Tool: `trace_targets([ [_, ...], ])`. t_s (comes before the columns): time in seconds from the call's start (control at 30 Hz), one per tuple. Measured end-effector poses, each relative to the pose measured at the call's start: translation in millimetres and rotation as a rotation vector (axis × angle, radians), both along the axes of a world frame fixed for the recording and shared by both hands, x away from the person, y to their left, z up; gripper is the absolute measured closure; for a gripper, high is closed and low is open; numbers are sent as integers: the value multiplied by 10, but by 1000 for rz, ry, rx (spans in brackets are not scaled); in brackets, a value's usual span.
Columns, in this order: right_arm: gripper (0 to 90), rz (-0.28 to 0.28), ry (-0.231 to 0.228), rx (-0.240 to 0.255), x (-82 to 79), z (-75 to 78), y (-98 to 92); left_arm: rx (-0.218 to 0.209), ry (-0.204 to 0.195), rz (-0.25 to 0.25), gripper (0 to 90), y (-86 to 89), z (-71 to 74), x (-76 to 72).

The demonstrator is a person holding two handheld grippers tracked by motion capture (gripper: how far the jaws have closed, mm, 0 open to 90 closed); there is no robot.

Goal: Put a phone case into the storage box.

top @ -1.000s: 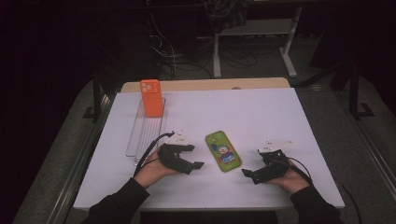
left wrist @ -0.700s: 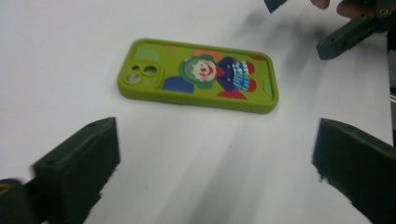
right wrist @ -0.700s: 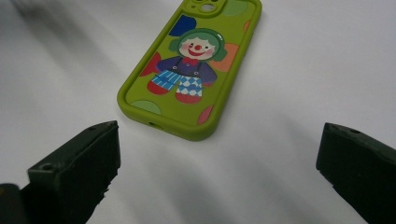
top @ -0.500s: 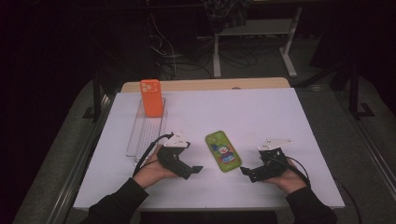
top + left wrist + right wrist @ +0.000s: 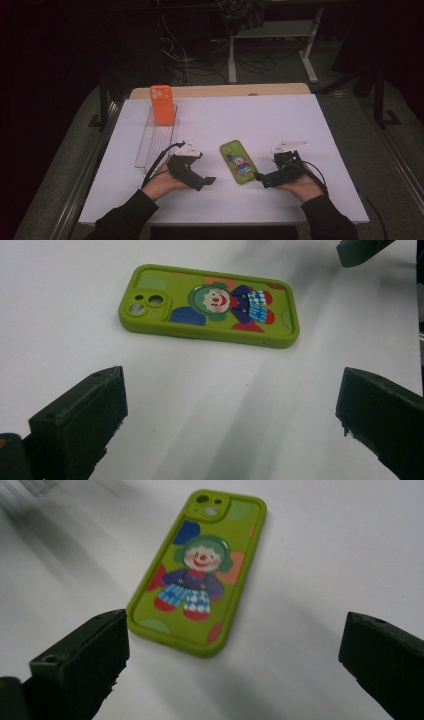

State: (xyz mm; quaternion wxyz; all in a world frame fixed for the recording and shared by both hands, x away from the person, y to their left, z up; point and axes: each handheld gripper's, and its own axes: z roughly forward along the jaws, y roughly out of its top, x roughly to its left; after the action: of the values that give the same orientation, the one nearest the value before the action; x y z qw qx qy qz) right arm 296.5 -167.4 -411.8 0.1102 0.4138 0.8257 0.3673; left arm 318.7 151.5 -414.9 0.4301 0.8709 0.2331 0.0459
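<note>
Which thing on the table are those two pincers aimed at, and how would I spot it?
On the white table, look near the front edge, between the left gripper and the right gripper. There lies a green phone case, flat, with a cartoon clown; the orange phone case stands upright farther back.

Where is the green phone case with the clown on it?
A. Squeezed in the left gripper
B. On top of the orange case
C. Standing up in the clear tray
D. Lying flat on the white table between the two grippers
D. The green phone case lies flat on the white table, with the left gripper on one side and the right gripper on the other, both open and neither touching it.
</note>
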Motion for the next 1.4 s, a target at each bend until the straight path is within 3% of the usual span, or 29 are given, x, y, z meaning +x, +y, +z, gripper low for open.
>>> trace_targets([
  [0.07, 0, 2, 0, 5, 32, 27, 54, -7, -1, 1, 0, 2, 4, 2],
  [0.2, 0, 10, -12, 15, 109, 81, 149, 21, -10, -20, 0, 26, 5, 29],
  [0.3, 0, -6, -15, 26, 162, 127, 215, 1, -6, -10, 0, 19, 7, 24],
  [0.67, 0, 10, -33, 38, 350, 259, 465, 3, -7, -10, 0, 39, 17, 43],
  [0.77, 0, 10, -32, 29, 395, 258, 531, 8, -9, -9, 0, 34, 11, 44],
  [0.93, 0, -58, -10, -10, 454, 218, 613, 9, -12, -8, 0, 26, 9, 39],
  [1.4, 0, -48, 30, -48, 447, 46, 679, -4, 4, 8, 0, 32, 6, 38],
])
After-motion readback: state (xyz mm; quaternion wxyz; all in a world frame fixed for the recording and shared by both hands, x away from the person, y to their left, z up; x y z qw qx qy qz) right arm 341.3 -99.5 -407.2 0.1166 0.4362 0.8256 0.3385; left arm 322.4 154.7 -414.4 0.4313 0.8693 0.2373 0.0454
